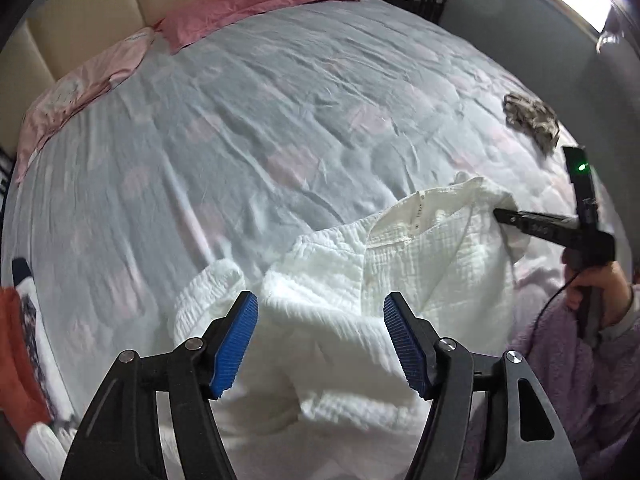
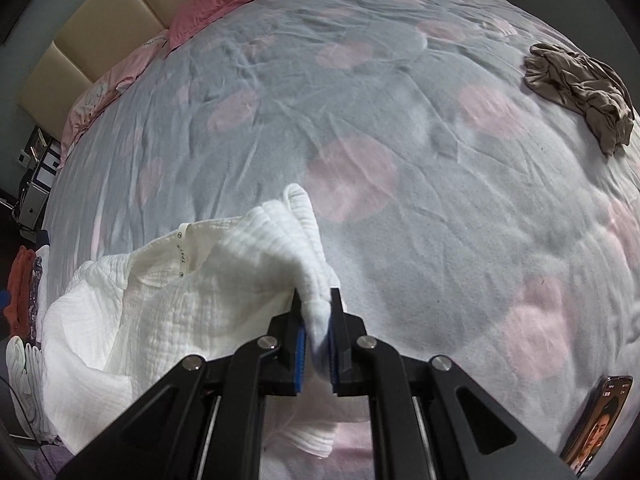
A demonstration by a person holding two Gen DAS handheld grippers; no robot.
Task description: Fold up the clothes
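Observation:
A white crinkled shirt (image 1: 400,272) lies bunched on the near part of the bed, its collar and label facing up. It also shows in the right wrist view (image 2: 168,312). My left gripper (image 1: 320,320) is open just above the shirt, its blue pads (image 1: 236,340) spread wide and holding nothing. My right gripper (image 2: 316,320) is shut on a fold of the white shirt near the collar and lifts it a little. The right gripper also shows in the left wrist view (image 1: 500,214), pinching the shirt's right edge.
The bed has a grey cover with pink dots (image 2: 400,120) and pink pillows (image 1: 256,4) at the headboard. A crumpled brown garment (image 2: 580,88) lies far right. A phone (image 2: 596,428) lies at the near right. Folded clothes (image 1: 24,344) sit at the left edge.

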